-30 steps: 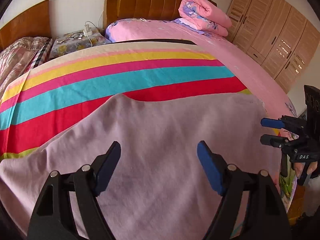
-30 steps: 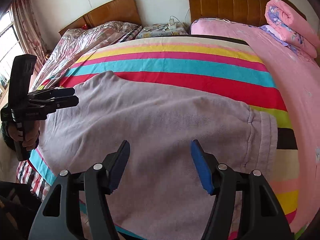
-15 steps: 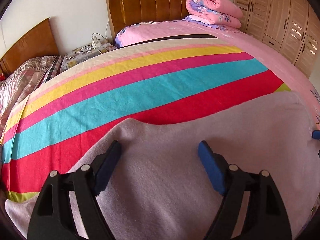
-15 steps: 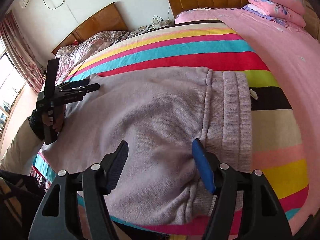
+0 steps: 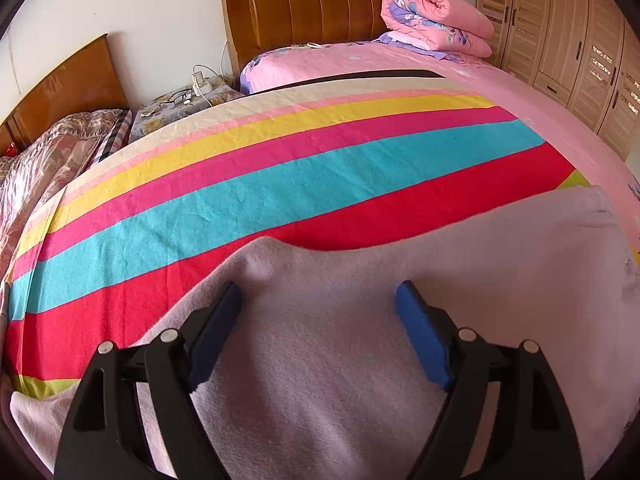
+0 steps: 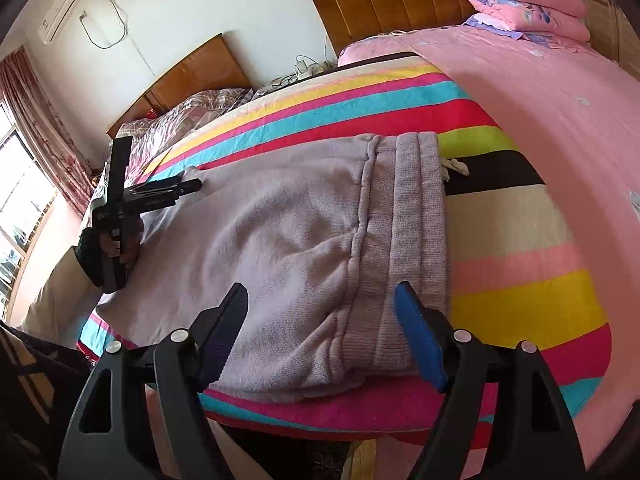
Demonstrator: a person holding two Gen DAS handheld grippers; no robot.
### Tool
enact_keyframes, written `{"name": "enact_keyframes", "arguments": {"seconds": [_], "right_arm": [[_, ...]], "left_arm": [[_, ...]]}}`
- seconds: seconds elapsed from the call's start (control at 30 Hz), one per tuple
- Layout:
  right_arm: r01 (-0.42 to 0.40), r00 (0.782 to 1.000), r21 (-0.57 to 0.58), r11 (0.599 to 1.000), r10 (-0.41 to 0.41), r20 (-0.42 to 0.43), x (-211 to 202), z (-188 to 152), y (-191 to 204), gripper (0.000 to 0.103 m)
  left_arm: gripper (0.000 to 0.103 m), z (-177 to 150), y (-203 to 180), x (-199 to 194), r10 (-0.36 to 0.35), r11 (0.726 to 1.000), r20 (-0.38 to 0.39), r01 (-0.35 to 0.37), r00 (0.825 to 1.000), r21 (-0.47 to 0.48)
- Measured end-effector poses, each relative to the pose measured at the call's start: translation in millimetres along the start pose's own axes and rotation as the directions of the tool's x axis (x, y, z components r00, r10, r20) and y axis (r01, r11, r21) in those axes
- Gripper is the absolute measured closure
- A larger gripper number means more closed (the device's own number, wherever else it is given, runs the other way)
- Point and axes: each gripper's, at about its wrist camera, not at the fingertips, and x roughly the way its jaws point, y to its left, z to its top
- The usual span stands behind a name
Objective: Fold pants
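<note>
Lilac pants (image 5: 500, 264) lie flat across a striped blanket (image 5: 280, 184) on the bed. My left gripper (image 5: 319, 291) hovers open just over the leg end, near its far edge, with cloth below it and none pinched. In the right wrist view it shows side-on as the left gripper (image 6: 188, 188), held by a hand. My right gripper (image 6: 321, 291) is over the pants (image 6: 280, 232) beside the ribbed waistband (image 6: 416, 216), near the bed's front edge. Its jaws are opening and the pads do not press on the fabric. A white drawstring (image 6: 454, 166) pokes out past the waistband.
A rolled pink quilt (image 5: 436, 20) sits by the wooden headboard (image 5: 320, 12). Wardrobe doors (image 5: 580, 40) line the right. A nightstand (image 5: 180, 100) with cables separates a second bed (image 5: 48, 152). The blanket (image 6: 520, 280) drops off at the mattress's front edge (image 6: 360, 420).
The right gripper slid along the pants to the waistband end and its jaws widened. The left gripper dipped toward the leg end; the right gripper left its view.
</note>
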Motion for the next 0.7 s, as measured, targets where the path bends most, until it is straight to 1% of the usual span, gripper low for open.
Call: {"name": "enact_keyframes", "arguments": {"seconds": [0.03, 0.07, 0.1, 0.13, 0.17, 0.2, 0.23, 0.27, 0.3, 0.33, 0.4, 0.43, 0.47, 0.53, 0.6, 0.63, 0.67, 0.7], "right_arm": [[-0.034, 0.999, -0.018, 0.999, 0.034, 0.0, 1.1, -0.4, 6.2, 0.029], [-0.058, 0.998, -0.033, 0.998, 0.057, -0.024, 6.7, -2.4, 11.2, 0.025], [-0.063, 0.996, -0.046, 0.997, 0.059, -0.073, 17.8, -6.6, 15.2, 0.021], [-0.037, 0.995, -0.062, 0.997, 0.031, -0.1, 27.1, -11.8, 16.3, 0.017], [-0.028, 0.996, -0.074, 0.997, 0.021, -0.086, 29.2, -14.2, 17.5, 0.017], [-0.025, 0.996, -0.059, 0.998, 0.02, -0.083, 28.2, -13.3, 18.0, 0.017], [-0.016, 0.996, -0.035, 0.999, 0.013, -0.087, 26.1, -9.9, 17.6, 0.018], [-0.003, 0.996, -0.02, 1.0, 0.002, -0.086, 22.8, -5.6, 18.9, 0.02], [0.011, 0.996, -0.025, 1.0, -0.013, -0.083, 19.7, -2.4, 22.1, 0.019], [0.036, 0.996, -0.043, 0.998, -0.039, -0.084, 18.1, 0.2, 27.4, 0.019], [0.093, 0.992, -0.077, 0.993, -0.099, -0.079, 17.1, 7.3, 39.1, 0.018], [0.098, 0.993, -0.087, 0.991, -0.103, -0.06, 16.5, 12.2, 47.0, 0.018], [0.084, 0.995, -0.093, 0.992, -0.088, -0.037, 16.9, 17.9, 56.9, 0.018], [0.042, 0.999, -0.112, 0.993, -0.042, -0.001, 24.5, 30.8, 82.7, 0.018], [-0.028, 1.0, -0.168, 0.985, 0.03, 0.007, 41.8, 44.2, 118.3, 0.018], [-0.077, 0.997, -0.203, 0.976, 0.079, 0.002, 53.6, 50.5, 139.6, 0.018], [-0.134, 0.991, -0.244, 0.96, 0.135, -0.016, 66.7, 56.7, 162.5, 0.018], [-0.188, 0.982, -0.298, 0.936, 0.183, -0.044, 81.8, 62.7, 189.0, 0.018]], "left_arm": [[0.022, 0.3, -0.5, 0.3, 0.003, 1.0, -0.001, -0.003, 1.0, 0.001], [0.021, 0.1, -1.2, 0.4, 0.006, 1.0, -0.001, -0.006, 1.0, 0.002], [0.021, -0.3, -1.8, 0.1, 0.007, 1.0, -0.001, -0.007, 1.0, 0.002], [0.02, 0.0, -1.6, 0.1, 0.006, 1.0, -0.001, -0.006, 1.0, 0.002], [0.02, -1.4, -2.7, -2.0, 0.003, 1.0, 0.002, -0.003, 1.0, -0.001], [0.02, -2.1, -2.5, -4.5, 0.005, 1.0, 0.006, -0.005, 1.0, -0.006], [0.02, -3.6, -2.0, -9.5, 0.022, 1.0, 0.013, -0.021, 1.0, -0.017], [0.019, -5.6, -1.9, -18.5, 0.054, 0.998, 0.027, -0.053, 0.998, -0.035], [0.019, -9.0, -0.6, -31.3, 0.089, 0.994, 0.042, -0.087, 0.995, -0.061], [0.017, -12.2, 2.1, -46.3, 0.099, 0.992, 0.062, -0.093, 0.993, -0.085], [0.013, -22.0, 11.3, -84.1, 0.06, 0.992, 0.131, -0.045, 0.99, -0.115], [0.01, -29.1, 18.3, -105.1, 0.056, 0.992, 0.171, -0.035, 0.984, -0.124], [0.006, -38.3, 27.8, -127.1, 0.072, 0.99, 0.209, -0.044, 0.975, -0.134], [0.002, -61.1, 55.2, -166.0, 0.134, 0.98, 0.263, -0.09, 0.956, -0.175], [0.002, -90.6, 93.5, -196.2, 0.211, 0.955, 0.268, -0.141, 0.94, -0.259], [0.002, -109.2, 117.2, -210.2, 0.256, 0.931, 0.253, -0.168, 0.933, -0.324], [0.002, -129.2, 141.7, -223.1, 0.302, 0.899, 0.23, -0.196, 0.925, -0.391], [0.002, -152.7, 166.2, -236.6, 0.346, 0.858, 0.203, -0.222, 0.916, -0.463]]}}
